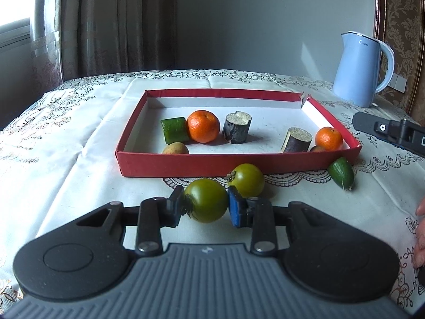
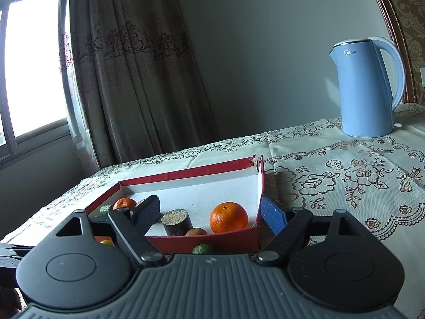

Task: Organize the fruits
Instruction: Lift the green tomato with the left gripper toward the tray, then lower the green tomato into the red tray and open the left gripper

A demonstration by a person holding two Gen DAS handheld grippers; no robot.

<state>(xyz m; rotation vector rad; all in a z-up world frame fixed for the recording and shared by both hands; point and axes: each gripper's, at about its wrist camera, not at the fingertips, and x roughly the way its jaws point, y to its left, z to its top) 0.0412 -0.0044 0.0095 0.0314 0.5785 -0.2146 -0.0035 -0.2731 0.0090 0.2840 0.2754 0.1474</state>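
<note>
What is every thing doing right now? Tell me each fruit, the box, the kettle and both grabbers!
left gripper: shut on the green tomato.
green tomato: gripped, outside the box.
second green tomato: loose on the cloth, outside.
small green fruit: lying outside, by the box corner.
red box: open, far corner torn.
oranges: two, inside the box.
kettle: upright, lid shut.
right gripper: open, holding nothing.

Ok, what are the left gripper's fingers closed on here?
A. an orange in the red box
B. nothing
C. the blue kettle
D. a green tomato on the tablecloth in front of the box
D: the left gripper has its fingers pressed on either side of a green tomato, which sits on the tablecloth in front of the red box.
</note>
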